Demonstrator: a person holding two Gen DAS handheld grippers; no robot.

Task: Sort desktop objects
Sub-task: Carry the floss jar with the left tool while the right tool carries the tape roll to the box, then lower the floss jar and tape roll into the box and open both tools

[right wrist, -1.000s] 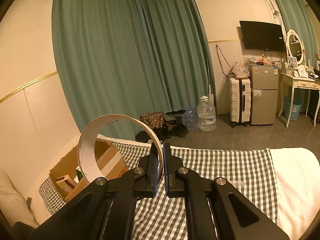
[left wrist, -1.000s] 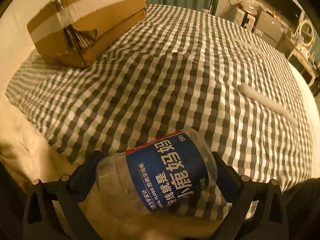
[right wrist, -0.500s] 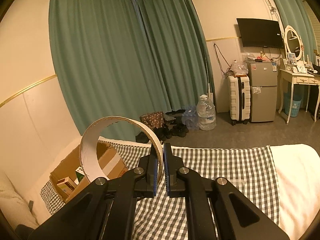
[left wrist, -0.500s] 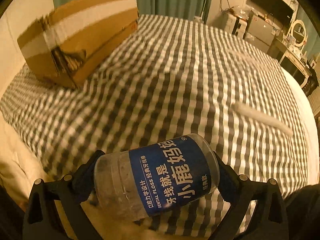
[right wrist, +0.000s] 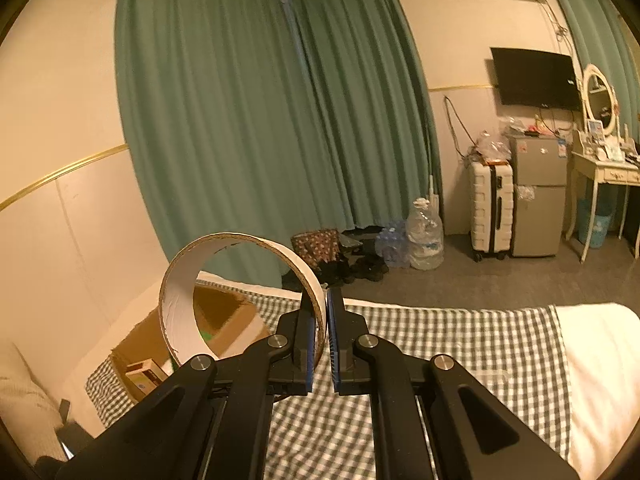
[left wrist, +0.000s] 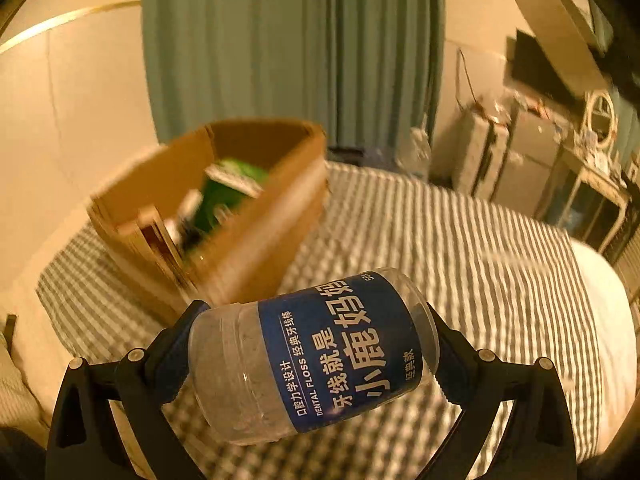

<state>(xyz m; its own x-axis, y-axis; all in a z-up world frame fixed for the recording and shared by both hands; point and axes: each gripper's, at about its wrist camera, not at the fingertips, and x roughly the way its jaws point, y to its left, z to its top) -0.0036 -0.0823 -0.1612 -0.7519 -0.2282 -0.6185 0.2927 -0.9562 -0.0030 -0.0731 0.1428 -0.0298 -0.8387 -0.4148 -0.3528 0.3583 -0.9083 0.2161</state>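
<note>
Now my left gripper (left wrist: 312, 356) has swung up from the checked bedspread (left wrist: 460, 248): the open box (left wrist: 224, 216), a second ago seen from its side, shows its inside at centre left of the frame. The floss jar (left wrist: 316, 356) stays clamped between the jaws, low centre, so I judge dropping it in comes next. My right gripper (right wrist: 325, 332) has hardly moved, still pinching the tape ring (right wrist: 176, 308) at centre, above the same box.

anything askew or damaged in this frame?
Nothing looks spilled or broken. The floss jar lies tilted on its side across the left tongs, lid end lower left. The right tongs pinch only one wall of the cardboard ring, which sticks out to the left. The cardboard box is motion-blurred.
</note>
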